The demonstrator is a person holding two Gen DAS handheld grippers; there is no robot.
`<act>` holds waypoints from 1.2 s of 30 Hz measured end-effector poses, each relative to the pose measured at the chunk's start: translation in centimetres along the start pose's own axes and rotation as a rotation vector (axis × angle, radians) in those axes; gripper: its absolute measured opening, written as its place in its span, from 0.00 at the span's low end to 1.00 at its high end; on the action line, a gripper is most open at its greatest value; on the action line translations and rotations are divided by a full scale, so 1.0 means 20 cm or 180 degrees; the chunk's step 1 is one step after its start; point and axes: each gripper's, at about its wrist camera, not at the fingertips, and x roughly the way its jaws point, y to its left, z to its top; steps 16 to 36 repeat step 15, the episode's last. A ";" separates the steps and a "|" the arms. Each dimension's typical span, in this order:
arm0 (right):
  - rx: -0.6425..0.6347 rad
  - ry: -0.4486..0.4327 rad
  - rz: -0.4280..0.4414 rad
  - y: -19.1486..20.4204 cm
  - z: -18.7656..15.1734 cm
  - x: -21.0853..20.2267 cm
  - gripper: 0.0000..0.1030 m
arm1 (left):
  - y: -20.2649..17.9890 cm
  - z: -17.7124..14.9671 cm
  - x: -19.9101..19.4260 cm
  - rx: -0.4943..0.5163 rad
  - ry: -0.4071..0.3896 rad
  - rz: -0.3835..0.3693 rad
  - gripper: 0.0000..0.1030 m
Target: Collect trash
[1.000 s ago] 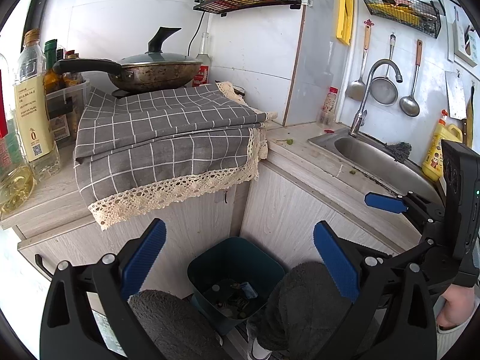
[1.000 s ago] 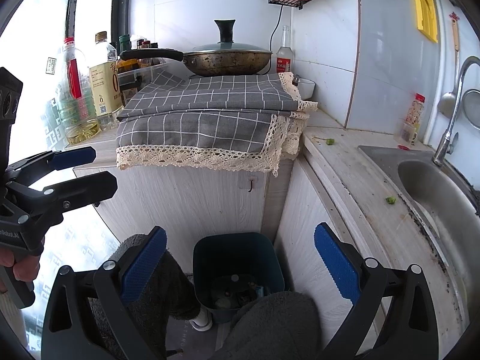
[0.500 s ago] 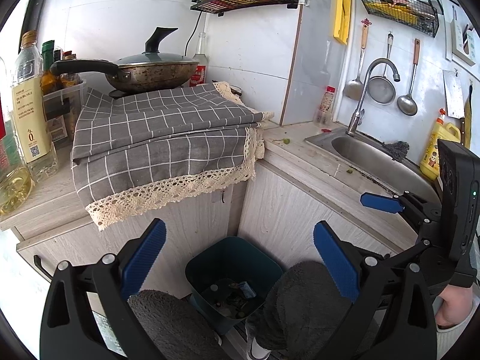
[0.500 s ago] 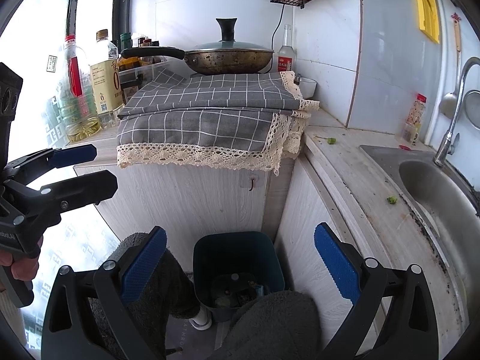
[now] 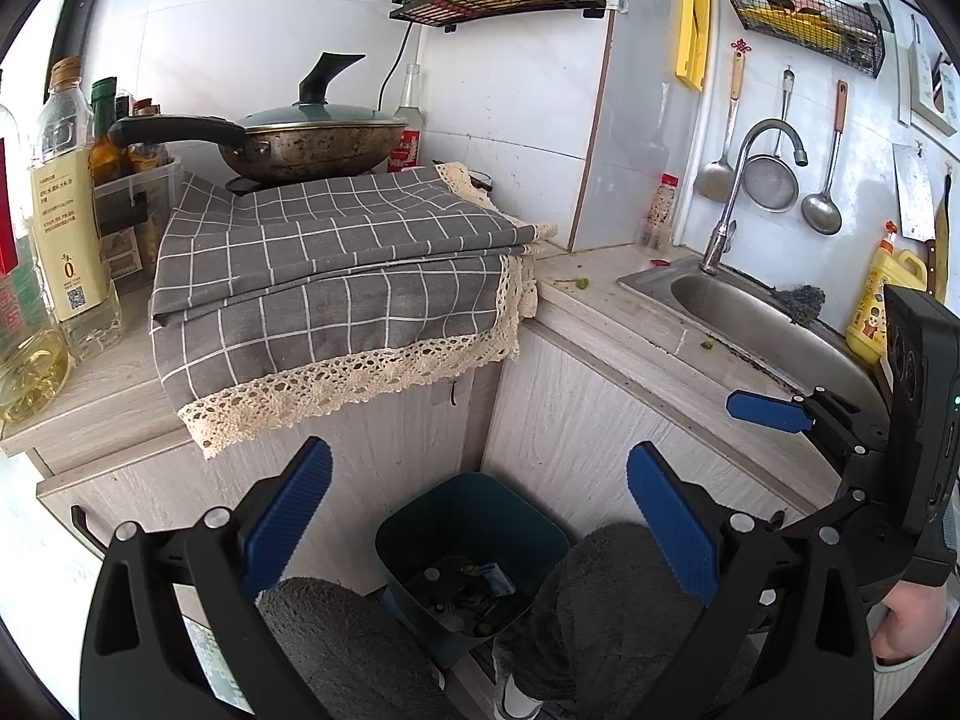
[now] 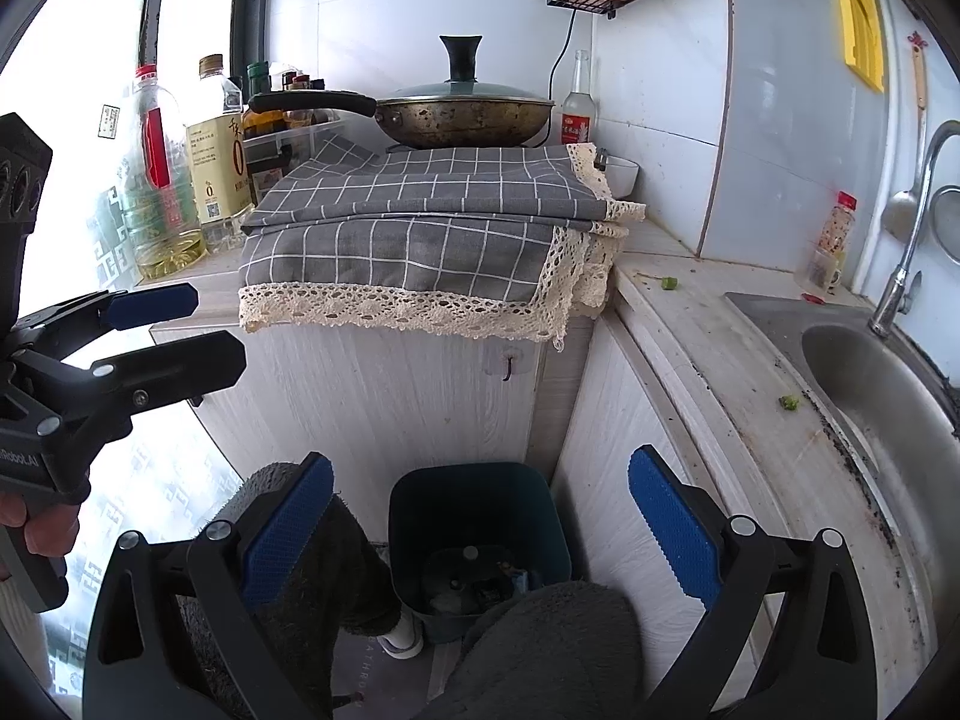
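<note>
Kitchen corner: pale wood bench in an L, white tiled wall behind.
Left gripper: jaws wide, nothing between them; held low over the person's knees.
Right gripper: jaws wide, nothing between them; also low, with the left gripper showing off its left side.
Bin: dark teal, on the floor in the corner under the bench, straight ahead of and below both sets of jaws; some scraps and a blue wrapper lie in its bottom.
Trash, near: green scrap on the bench beside the sink rim, ahead and right of the right jaws, well apart from them.
Trash, far: green scrap on the bench just past the cloth's lace corner, ahead of the right jaws; a small red bit lies by the sink's back edge.
Sink: steel, right of both sets of jaws, tap at its back.
Cloth: grey check with lace hem, folded over the raised bench, ahead and left; wok with lid behind it.
Change over the last second: almost none; both views have shifted only slightly, jaws as wide as before, no scrap touched.
Meaning for task: judged to be a pause before a reach; the bench scraps are not yet collected, and the near scrap looks the easiest first pick for the right jaws.
</note>
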 end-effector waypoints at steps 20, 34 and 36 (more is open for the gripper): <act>0.0007 -0.0004 -0.0004 -0.02 0.00 -0.01 0.97 | -0.01 0.01 0.00 0.0028 -0.0023 0.0030 0.97; 0.0007 -0.0004 -0.0004 -0.02 0.00 -0.01 0.97 | -0.01 0.01 0.00 0.0028 -0.0023 0.0030 0.97; 0.0007 -0.0004 -0.0004 -0.02 0.00 -0.01 0.97 | -0.01 0.01 0.00 0.0028 -0.0023 0.0030 0.97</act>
